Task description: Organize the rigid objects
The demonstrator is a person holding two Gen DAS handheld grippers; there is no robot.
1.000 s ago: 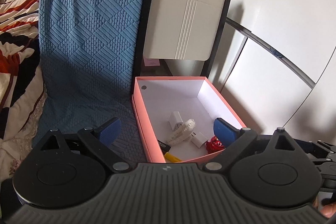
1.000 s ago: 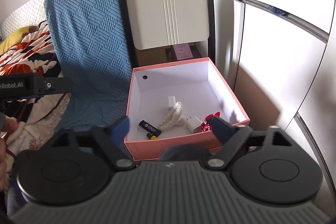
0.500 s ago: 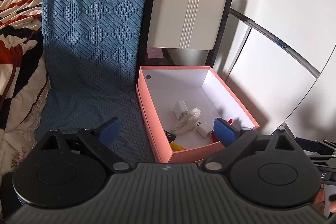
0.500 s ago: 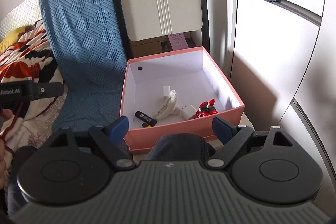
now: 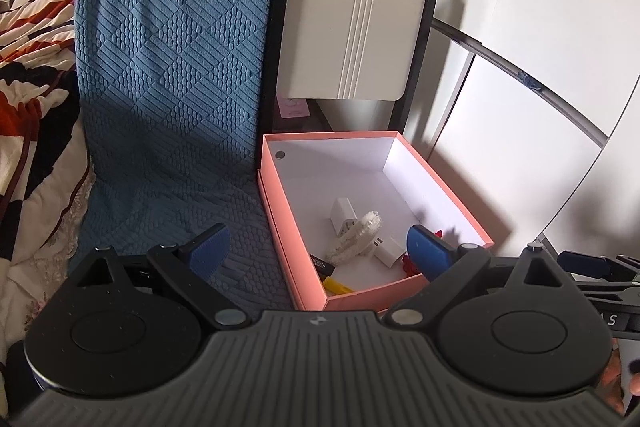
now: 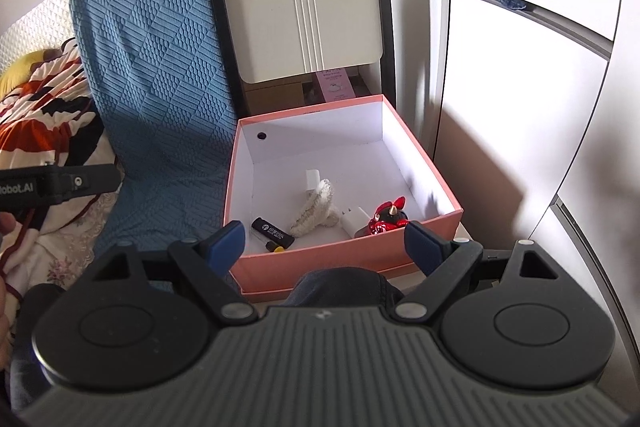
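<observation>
leaning upright behind the pink box (image 6: 348,259) is the biggest thing in view, a blue textured cushion (image 6: 160,75), to the box's left and just beside its left wall. next to it, straight behind the box's back wall, stands a cream panel with a slot handle (image 6: 300,7) in a dark frame. a patterned blanket (image 5: 28,75) lies further left of the box, past the cushion. the box itself is open-topped, white inside, with a small round hole in its back wall.

inside the box, all near its front wall — a fluffy cream piece (image 6: 314,207) in the middle, a red figurine (image 6: 386,217) to the right, a black lighter (image 6: 272,230) to the left, a white charger (image 6: 354,221) between fluff and figurine, a second white plug (image 6: 312,181) behind the fluff, and a yellow bit (image 6: 278,249) by the lighter.

the right gripper (image 6: 324,243) hangs before the box's front wall, jaws spread wide, nothing between them. the left gripper (image 5: 318,247) hangs over the box's front left corner, jaws likewise spread and empty.
</observation>
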